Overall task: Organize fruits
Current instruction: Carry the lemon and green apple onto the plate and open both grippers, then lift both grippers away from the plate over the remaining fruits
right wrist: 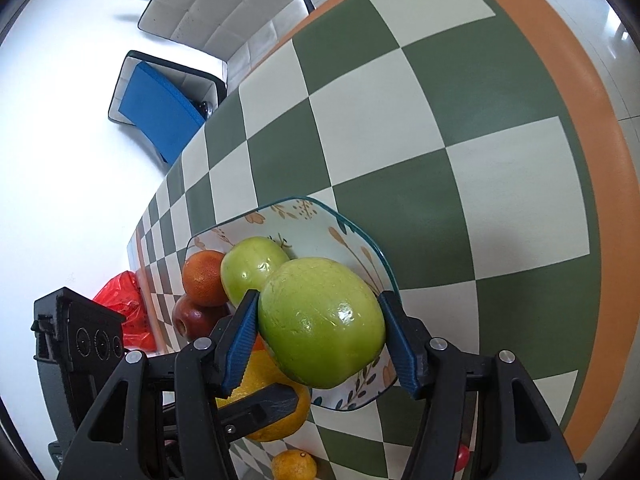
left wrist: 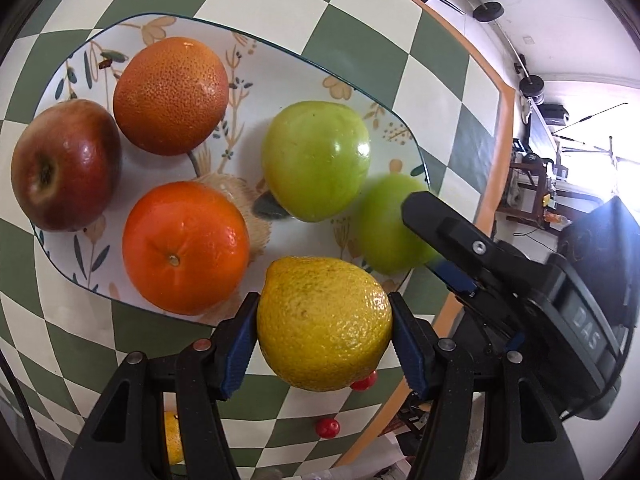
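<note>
My left gripper (left wrist: 324, 336) is shut on a yellow citrus fruit (left wrist: 324, 324) and holds it over the near rim of the floral plate (left wrist: 280, 68). On the plate lie a red apple (left wrist: 64, 164), a dark orange (left wrist: 170, 94), a bright orange (left wrist: 184, 246) and a green apple (left wrist: 316, 160). My right gripper (right wrist: 320, 332) is shut on a second green apple (right wrist: 320, 320) over the plate's edge (right wrist: 352, 228); this apple also shows in the left wrist view (left wrist: 384, 224). The yellow fruit (right wrist: 276, 420) sits under it in the right wrist view.
The table (right wrist: 440, 120) has a green and cream checked cloth with an orange border. Small red fruits (left wrist: 327, 427) and a small yellow-orange fruit (right wrist: 294, 465) lie on the cloth near the plate. A chair (right wrist: 224, 8), a blue-lined box (right wrist: 160, 108) and a red bag (right wrist: 128, 308) stand beyond the table.
</note>
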The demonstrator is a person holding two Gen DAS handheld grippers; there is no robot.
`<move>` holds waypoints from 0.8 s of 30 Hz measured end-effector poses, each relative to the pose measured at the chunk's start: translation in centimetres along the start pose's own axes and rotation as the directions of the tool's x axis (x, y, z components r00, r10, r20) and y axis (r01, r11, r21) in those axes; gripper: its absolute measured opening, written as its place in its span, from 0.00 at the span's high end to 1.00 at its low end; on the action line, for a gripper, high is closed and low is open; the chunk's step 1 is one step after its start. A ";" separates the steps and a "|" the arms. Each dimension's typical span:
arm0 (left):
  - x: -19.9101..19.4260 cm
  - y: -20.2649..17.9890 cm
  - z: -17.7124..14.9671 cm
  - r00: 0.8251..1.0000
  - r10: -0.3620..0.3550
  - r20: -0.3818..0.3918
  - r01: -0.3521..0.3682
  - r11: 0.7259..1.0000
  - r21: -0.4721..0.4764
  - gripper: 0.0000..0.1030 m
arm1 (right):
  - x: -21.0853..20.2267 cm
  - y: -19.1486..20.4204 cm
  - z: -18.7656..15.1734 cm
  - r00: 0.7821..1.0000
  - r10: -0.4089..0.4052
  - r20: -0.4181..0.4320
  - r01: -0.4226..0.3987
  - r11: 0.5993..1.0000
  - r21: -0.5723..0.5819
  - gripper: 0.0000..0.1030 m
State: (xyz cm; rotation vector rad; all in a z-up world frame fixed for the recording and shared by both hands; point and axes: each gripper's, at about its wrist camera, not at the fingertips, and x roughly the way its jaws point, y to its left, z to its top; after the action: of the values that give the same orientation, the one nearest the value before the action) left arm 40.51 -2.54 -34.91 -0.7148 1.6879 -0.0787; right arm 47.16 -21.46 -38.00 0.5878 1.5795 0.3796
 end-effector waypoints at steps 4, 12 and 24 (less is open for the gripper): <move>-0.4 0.3 -0.1 1.000 -0.014 0.007 0.014 1.000 -0.007 0.18 | -0.7 0.0 -0.3 1.000 0.001 0.005 -0.001 1.000 0.000 0.30; -3.3 0.7 -1.1 0.993 0.061 0.102 -0.065 0.997 0.041 0.12 | -2.5 0.4 -1.4 0.997 -0.060 0.043 0.060 0.998 -0.010 0.22; -8.2 4.3 -4.1 0.826 0.405 0.392 -0.486 0.864 0.130 0.12 | -5.5 4.9 -8.0 0.872 -0.425 0.243 0.466 0.874 -0.141 0.07</move>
State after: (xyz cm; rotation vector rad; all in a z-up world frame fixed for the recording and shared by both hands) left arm 35.60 3.66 -28.53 -0.1303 1.4278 0.1823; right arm 40.07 -19.83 -29.95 0.0906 1.4055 0.1131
